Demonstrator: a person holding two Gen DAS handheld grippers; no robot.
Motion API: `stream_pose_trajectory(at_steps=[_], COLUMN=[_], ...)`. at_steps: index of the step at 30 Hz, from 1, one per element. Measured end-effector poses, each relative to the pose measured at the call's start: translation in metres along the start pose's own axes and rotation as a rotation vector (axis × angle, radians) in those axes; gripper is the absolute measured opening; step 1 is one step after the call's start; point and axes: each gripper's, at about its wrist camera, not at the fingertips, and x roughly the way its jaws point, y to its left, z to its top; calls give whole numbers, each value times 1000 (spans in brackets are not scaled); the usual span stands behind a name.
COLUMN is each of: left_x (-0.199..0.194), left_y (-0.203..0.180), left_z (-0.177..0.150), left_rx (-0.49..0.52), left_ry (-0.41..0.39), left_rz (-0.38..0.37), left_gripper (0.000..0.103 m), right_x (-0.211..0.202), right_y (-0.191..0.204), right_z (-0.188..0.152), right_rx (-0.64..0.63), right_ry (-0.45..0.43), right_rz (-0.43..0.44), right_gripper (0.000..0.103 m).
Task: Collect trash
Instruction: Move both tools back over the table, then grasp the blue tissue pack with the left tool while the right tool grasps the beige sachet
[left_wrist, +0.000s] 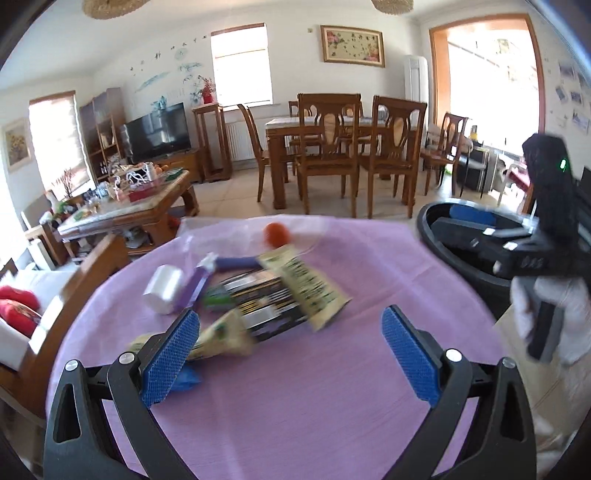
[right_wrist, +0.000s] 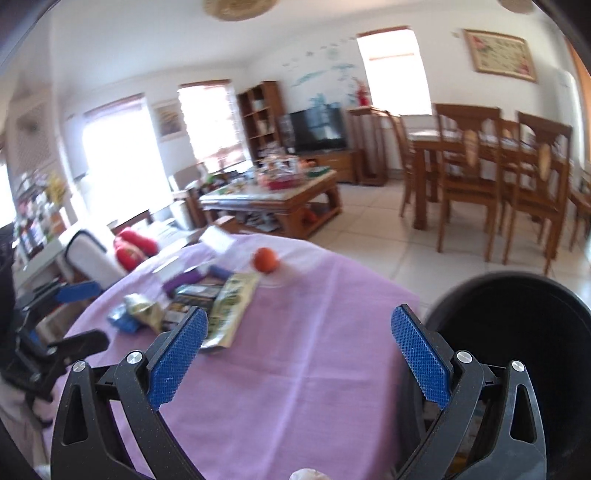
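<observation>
A round table under a purple cloth (left_wrist: 295, 406) carries a pile of trash. In the pile are a cream and green snack wrapper (left_wrist: 306, 288), a dark packet (left_wrist: 258, 299), a second crumpled wrapper (left_wrist: 221, 336), a purple bottle (left_wrist: 195, 284), a white roll (left_wrist: 164, 290) and a blue wrapper (left_wrist: 188, 380). My left gripper (left_wrist: 291, 350) is open just short of the pile, holding nothing. My right gripper (right_wrist: 299, 354) is open and empty above the cloth, beside the black bin (right_wrist: 517, 332). In the left wrist view the right gripper (left_wrist: 476, 227) hangs over the bin (left_wrist: 461, 266).
An orange fruit (left_wrist: 277, 234) lies at the table's far edge, also visible in the right wrist view (right_wrist: 265, 259). A gloved hand (left_wrist: 546, 314) holds the right gripper. Beyond stand a cluttered coffee table (left_wrist: 129, 199), a sofa (left_wrist: 22, 314) and dining chairs (left_wrist: 328, 155).
</observation>
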Motion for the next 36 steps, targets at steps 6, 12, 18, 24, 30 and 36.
stream_pose_trajectory(at_steps=[6, 12, 18, 24, 30, 36], left_x=[4, 24, 43, 52, 57, 64], left_y=[61, 109, 113, 118, 126, 121], left_z=[-27, -43, -50, -51, -48, -49], left_rx=[61, 35, 159, 177, 149, 201], left_ry=[69, 157, 227, 236, 225, 255], left_rz=[8, -91, -90, -113, -120, -110], left_gripper=[98, 98, 98, 96, 90, 82], right_x=[19, 44, 78, 106, 137, 156], right_y=[59, 112, 149, 181, 194, 197], right_z=[2, 6, 8, 5, 2, -3], right_rx=[-156, -331, -488, -642, -708, -737], right_ry=[21, 94, 185, 253, 320, 395], right_rz=[120, 214, 306, 348, 326, 324], right_gripper=[97, 84, 66, 64, 64, 47])
